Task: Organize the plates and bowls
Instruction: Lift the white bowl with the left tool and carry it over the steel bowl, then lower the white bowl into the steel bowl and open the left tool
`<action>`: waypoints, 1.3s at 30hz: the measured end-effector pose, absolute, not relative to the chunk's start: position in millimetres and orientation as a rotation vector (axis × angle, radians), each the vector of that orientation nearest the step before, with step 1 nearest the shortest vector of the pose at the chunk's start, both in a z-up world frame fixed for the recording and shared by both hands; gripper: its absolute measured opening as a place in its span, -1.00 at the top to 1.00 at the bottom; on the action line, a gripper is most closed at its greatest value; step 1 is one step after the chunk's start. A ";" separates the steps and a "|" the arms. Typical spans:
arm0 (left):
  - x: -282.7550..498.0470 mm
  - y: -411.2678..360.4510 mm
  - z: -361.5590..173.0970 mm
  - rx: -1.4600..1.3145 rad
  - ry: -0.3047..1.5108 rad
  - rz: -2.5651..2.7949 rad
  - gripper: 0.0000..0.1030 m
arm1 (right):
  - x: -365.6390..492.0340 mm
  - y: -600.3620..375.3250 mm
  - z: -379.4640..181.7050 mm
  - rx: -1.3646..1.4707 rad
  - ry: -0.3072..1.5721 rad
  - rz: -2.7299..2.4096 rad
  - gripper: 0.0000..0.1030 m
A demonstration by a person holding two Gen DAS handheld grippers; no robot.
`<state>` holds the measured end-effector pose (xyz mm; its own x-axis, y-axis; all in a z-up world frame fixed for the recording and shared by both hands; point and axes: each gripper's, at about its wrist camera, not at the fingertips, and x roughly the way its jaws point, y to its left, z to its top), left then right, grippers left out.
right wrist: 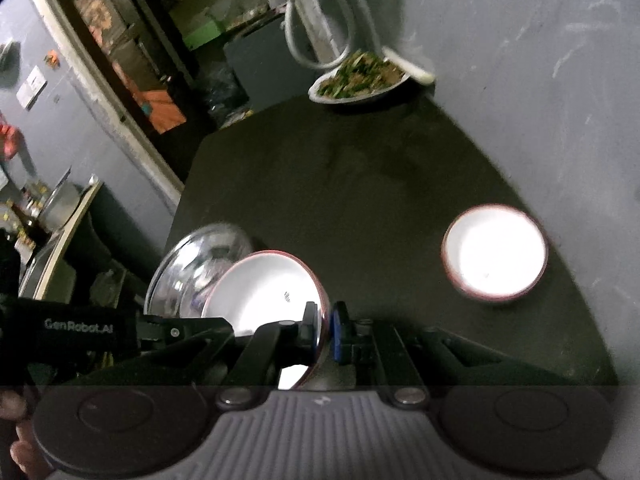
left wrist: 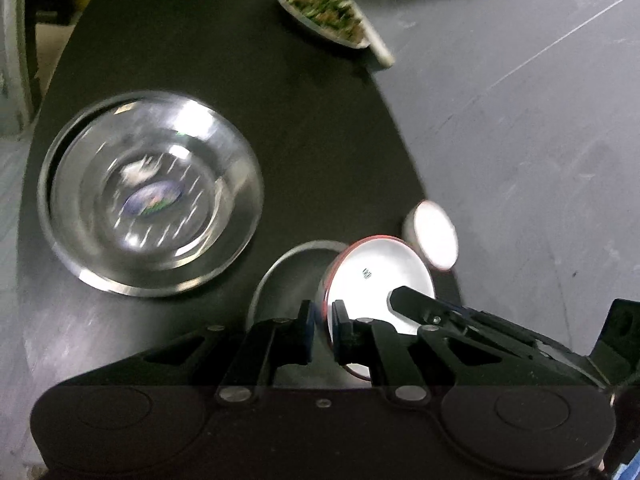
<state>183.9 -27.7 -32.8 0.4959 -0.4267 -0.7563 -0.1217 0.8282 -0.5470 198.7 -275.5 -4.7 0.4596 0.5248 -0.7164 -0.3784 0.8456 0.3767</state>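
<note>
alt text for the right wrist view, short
The right gripper pinches the rim of a red-edged white bowl, with the left gripper at its other side, above a dark table. A steel bowl sits behind it, a second white bowl to the right, and a plate of greens at the far edge.

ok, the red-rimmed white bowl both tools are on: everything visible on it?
The red-rimmed white bowl looks glossy, ceramic or melamine, with a thin red rim and a small dark mark inside. It is empty and tilted. The right tool and left tool each pinch its rim on opposite sides. It sits over a steel bowl; contact unclear.
</note>
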 end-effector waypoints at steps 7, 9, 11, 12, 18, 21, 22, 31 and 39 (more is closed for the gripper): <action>176.0 -22.3 -43.0 -0.601 1.096 -0.171 0.83 | 180.7 -269.0 -19.5 0.166 1.012 0.591 0.81; 176.9 -22.8 -44.1 -0.599 1.101 -0.169 0.83 | 179.4 -268.7 -20.6 0.171 1.018 0.591 0.81; 179.3 -23.6 -46.5 -0.594 1.111 -0.166 0.83 | 178.2 -268.0 -20.6 0.173 1.020 0.591 0.81; 182.2 -24.8 -48.4 -0.592 1.118 -0.164 0.83 | 179.7 -267.6 -21.1 0.174 1.023 0.591 0.81; 188.4 -28.3 -54.1 -0.568 1.148 -0.155 0.83 | 185.5 -265.6 -27.9 0.183 1.045 0.585 0.81; 192.0 -29.7 -55.5 -0.556 1.157 -0.155 0.83 | 187.9 -265.1 -30.1 0.183 1.053 0.581 0.81; 192.9 -29.8 -56.4 -0.554 1.162 -0.154 0.83 | 188.7 -265.1 -30.9 0.183 1.057 0.580 0.81; 200.5 -30.1 -60.1 -0.547 1.182 -0.151 0.83 | 195.4 -260.5 -37.7 0.176 1.100 0.567 0.81; 202.0 -28.6 -58.9 -0.539 1.179 -0.157 0.81 | 196.2 -260.6 -37.7 0.180 1.097 0.561 0.79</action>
<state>202.0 -28.6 -58.9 0.3873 -0.3909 -0.8350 -0.1593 0.8637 -0.4782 196.2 -260.6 -37.7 0.3342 0.5133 -0.7904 -0.3399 0.8479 0.4069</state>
